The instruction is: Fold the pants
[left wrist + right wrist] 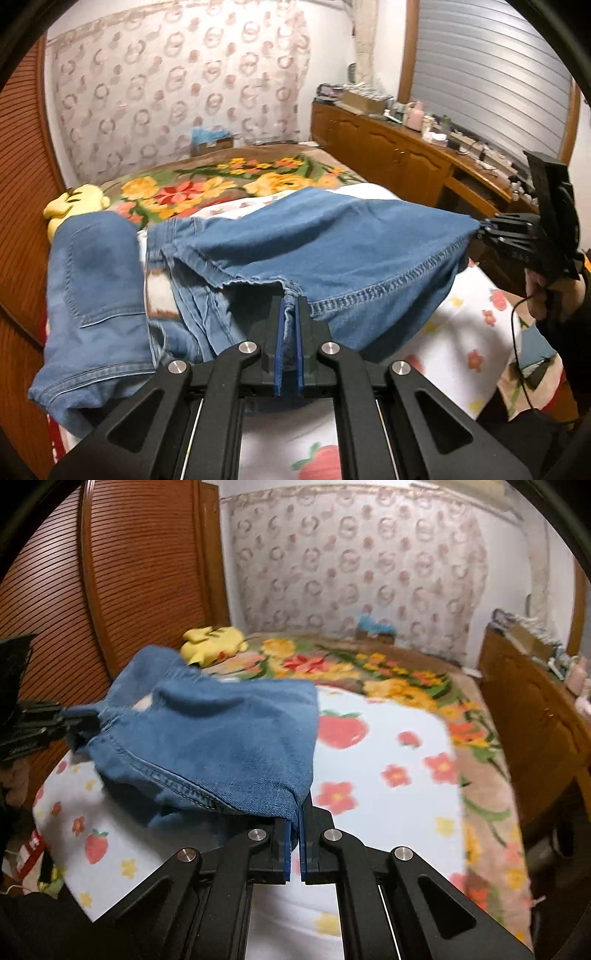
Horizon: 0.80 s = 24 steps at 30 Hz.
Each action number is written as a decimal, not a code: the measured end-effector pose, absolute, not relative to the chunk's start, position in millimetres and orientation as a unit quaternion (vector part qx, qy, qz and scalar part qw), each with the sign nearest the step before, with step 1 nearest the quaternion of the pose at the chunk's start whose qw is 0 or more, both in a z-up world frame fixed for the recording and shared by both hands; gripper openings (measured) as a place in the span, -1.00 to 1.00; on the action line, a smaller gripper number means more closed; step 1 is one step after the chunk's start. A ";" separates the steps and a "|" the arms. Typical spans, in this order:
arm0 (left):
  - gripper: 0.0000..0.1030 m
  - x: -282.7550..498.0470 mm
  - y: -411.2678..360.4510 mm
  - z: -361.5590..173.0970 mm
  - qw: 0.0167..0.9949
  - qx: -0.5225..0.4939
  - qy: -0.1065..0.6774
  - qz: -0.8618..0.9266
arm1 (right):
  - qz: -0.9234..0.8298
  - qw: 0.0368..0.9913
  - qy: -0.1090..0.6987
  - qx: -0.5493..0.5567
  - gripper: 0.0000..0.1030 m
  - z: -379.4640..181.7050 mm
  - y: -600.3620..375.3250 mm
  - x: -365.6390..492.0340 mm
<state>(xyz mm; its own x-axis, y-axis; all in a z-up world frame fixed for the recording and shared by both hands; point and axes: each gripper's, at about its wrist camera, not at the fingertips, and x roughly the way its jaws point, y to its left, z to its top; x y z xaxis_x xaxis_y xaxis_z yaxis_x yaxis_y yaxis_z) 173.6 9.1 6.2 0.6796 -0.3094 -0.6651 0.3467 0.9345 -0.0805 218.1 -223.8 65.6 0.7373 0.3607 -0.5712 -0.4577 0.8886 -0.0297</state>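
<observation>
Pants (332,236) of blue denim hang between the two grippers above the bed (461,332), one hem end lifted while the rest trails off toward 9 o'clock in the left wrist view, where a leg with a back pocket lies slack on the sheet. The left gripper (290,306) is clenched on the stitched hem at 6 o'clock in its own view, denim pinched between the blue pads (279,332). The right gripper (294,814) is likewise clamped on a fold of the same hem; from the left camera it shows at 3 o'clock, pulling the cloth to a point. Holding two spots along one hem keeps that edge taut and straight. My guess is that this lets the leg be carried over the rest of the garment as a flat panel instead of a bunch. The sag between the grips suggests the denim is heavy enough to slip if either grip loosens.

As for containers, a cardboard box (212,142) sits past the far end of the bed at 12 o'clock with something blue heaped in it; what it is I cannot tell. A yellow plush toy (212,644) lies near the wooden wall panel at 11 o'clock in the right view, close to where the pants trail.
</observation>
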 end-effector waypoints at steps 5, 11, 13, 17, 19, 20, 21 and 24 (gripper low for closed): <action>-0.88 166.1 -20.3 1.4 0.905 0.034 0.365 -0.213 | 0.193 0.933 0.296 -0.067 -0.96 59.3 -244.1 209.0; -0.88 158.9 -22.4 -29.2 0.893 0.036 0.400 -0.203 | 0.211 0.907 0.362 -0.045 -0.83 19.9 -246.6 204.8; -0.88 156.3 -17.8 -38.3 0.890 0.034 0.410 -0.195 | 0.210 0.904 0.369 -0.040 -0.62 16.6 -251.7 200.9; -0.88 148.4 -11.5 -51.1 0.887 0.028 0.424 -0.182 | 0.215 0.907 0.362 -0.029 -0.52 26.2 -264.6 197.0; -0.88 147.2 -7.9 -55.1 0.888 0.026 0.427 -0.170 | 0.211 0.912 0.351 -0.031 -0.52 31.7 -268.4 192.7; -0.88 147.2 -4.5 -55.7 0.888 0.019 0.429 -0.166 | 0.208 0.915 0.345 -0.030 -0.51 35.4 -269.0 193.4; -0.88 147.4 -2.6 -55.0 0.889 0.015 0.428 -0.165 | 0.207 0.917 0.339 -0.030 -0.51 37.6 -269.7 188.3; -0.87 148.5 5.7 -48.9 0.895 0.005 0.419 -0.156 | 0.211 0.921 0.327 -0.032 -0.50 37.7 -263.3 189.3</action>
<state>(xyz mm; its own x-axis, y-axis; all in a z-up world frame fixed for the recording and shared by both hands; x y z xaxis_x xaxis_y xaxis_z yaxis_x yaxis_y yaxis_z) 148.5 5.7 -48.9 0.6007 -0.2737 -0.7512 0.2828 0.9516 -0.1206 189.3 -263.3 37.7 0.6973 0.3669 -0.6158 -0.4088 0.9092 0.0787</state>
